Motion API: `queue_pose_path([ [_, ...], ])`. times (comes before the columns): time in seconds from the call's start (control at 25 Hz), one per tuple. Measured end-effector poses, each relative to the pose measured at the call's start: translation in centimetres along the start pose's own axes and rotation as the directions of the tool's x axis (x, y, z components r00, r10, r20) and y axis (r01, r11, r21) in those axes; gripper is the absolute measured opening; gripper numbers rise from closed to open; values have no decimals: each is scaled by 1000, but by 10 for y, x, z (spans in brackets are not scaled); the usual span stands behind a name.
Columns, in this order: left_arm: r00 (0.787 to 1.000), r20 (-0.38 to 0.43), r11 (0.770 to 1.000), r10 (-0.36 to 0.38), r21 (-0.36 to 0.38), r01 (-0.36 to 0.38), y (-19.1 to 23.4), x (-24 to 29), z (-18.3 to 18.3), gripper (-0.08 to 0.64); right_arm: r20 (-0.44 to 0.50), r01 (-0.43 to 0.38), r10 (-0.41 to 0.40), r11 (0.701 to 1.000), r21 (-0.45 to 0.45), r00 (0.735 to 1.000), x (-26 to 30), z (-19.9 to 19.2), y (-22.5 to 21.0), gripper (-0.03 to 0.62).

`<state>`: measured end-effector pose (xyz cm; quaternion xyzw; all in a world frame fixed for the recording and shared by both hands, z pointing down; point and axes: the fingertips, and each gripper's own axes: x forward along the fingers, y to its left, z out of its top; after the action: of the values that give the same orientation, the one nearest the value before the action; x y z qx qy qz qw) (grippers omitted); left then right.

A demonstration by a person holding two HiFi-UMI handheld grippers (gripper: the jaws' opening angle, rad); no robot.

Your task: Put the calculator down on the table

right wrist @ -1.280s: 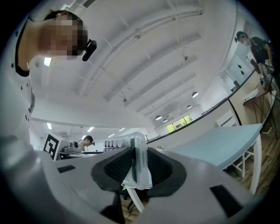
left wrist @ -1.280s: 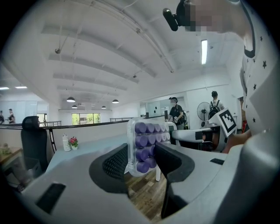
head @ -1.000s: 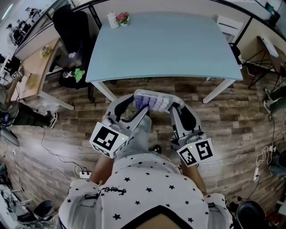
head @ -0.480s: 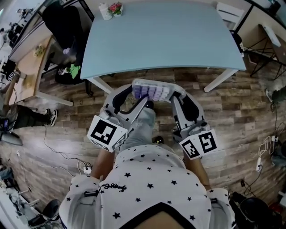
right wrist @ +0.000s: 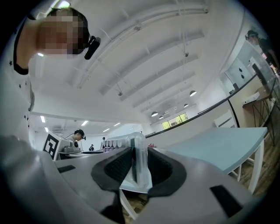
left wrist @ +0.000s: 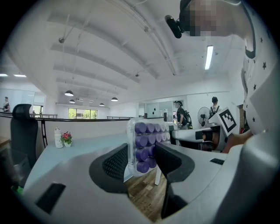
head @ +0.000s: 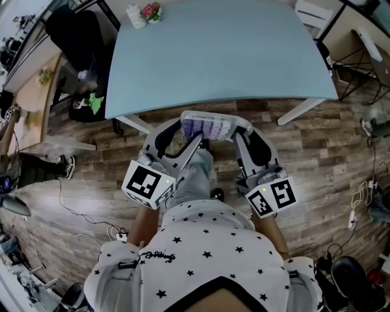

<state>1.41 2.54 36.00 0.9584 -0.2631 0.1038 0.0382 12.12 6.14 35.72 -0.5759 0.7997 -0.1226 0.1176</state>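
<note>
While the calculator [head: 207,127] hangs over the wood floor [head: 329,140], just short of the blue table [head: 219,55], the left gripper [head: 184,135] and right gripper [head: 239,133] each clamp one end. The carry is in hand. Next it likely needs to go forward over the tabletop, then down.

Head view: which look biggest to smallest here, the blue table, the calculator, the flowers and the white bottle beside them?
1. Table, by far.
2. Calculator, though it is nearer the camera.
3. Flowers and white bottle: alike, both far off, so I won't rank them.
</note>
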Motion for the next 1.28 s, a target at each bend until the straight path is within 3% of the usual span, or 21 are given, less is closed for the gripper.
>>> queue_pose_path([
  [0.48, 998, 8, 997, -59, -48, 59, 65, 64, -6, 213, -40, 76, -77, 997, -26, 996, 72, -5, -46, 98],
  [1.28, 998, -35, 991, -57, -123, 52, 211, 165, -4, 213, -136, 103, -103, 995, -10, 985, 236, -10, -119, 98],
])
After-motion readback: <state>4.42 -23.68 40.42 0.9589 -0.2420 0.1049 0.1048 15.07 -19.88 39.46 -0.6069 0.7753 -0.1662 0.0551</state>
